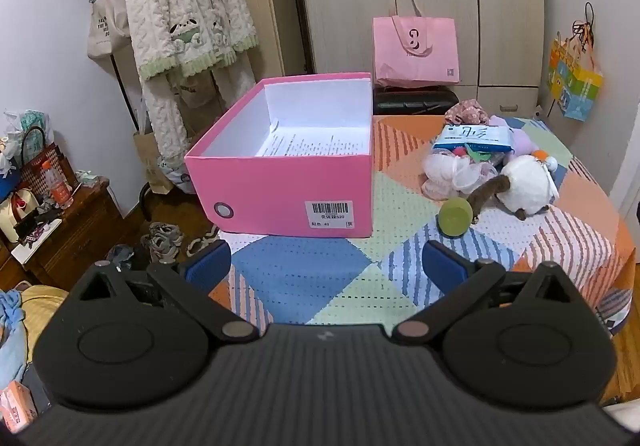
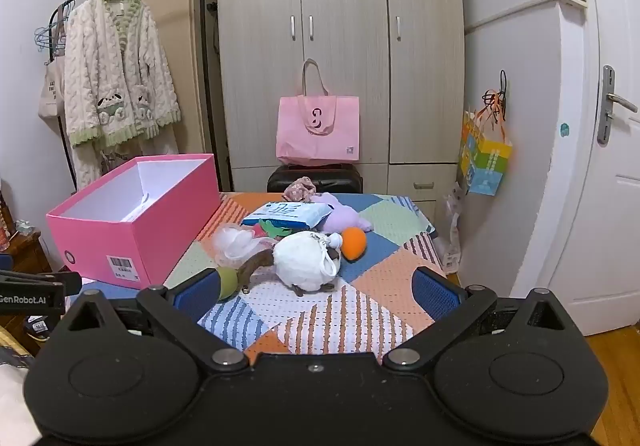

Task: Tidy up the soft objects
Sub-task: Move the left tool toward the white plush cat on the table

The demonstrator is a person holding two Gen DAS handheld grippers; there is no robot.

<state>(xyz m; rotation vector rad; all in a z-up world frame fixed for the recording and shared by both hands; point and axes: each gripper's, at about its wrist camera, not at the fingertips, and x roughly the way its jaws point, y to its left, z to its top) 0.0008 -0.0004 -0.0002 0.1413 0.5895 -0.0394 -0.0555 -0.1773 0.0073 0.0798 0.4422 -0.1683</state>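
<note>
Fingers (image 2: 195, 294) spread wide; green ball (image 2: 227, 283) lies beside white plush (image 2: 306, 261).

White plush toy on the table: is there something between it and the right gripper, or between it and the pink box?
Nothing visible blocks the open right gripper from the white plush toy; only bare patchwork tablecloth lies between. Toward the pink box, the white mesh sponge and the green ball lie partly in the path; the box top is open.
</note>
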